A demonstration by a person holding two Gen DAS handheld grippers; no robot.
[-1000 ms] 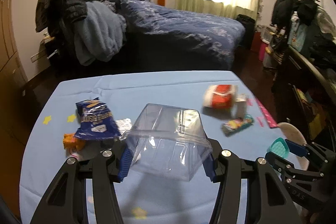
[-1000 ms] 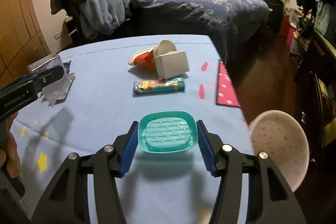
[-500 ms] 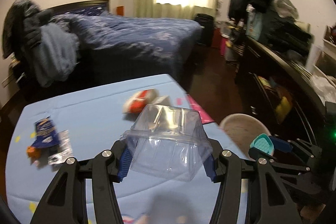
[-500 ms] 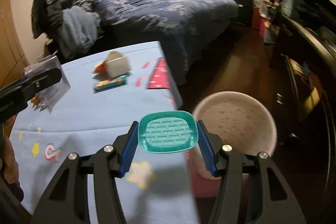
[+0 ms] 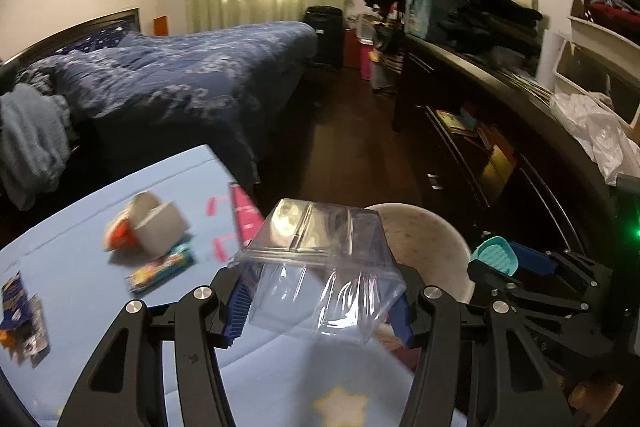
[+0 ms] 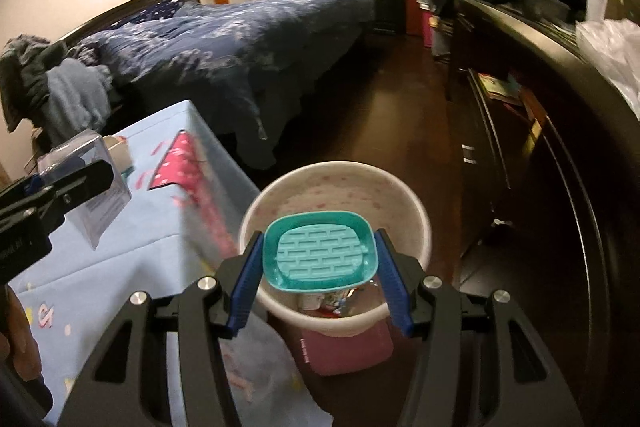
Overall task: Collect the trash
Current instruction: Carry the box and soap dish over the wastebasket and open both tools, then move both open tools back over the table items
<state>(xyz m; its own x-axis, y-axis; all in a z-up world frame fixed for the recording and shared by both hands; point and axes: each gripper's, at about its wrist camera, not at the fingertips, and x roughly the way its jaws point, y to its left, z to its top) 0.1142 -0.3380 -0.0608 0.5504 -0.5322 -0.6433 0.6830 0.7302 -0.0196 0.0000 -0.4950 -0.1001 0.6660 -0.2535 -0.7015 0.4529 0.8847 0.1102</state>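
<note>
Now: your right gripper (image 6: 320, 259) clenches teal tray (image 6: 320, 253) directly over bin (image 6: 416, 215); left gripper (image 5: 318, 297) grips clear container (image 5: 320, 271), bin (image 5: 436, 239) ahead-right, beside table (image 5: 80, 267).

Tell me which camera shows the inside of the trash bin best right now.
The right wrist view: it looks down into the trash bin, showing wrappers at the bottom beneath the teal tray. The left wrist view catches only part of the bin's rim and inner wall behind the clear plastic container.
</note>
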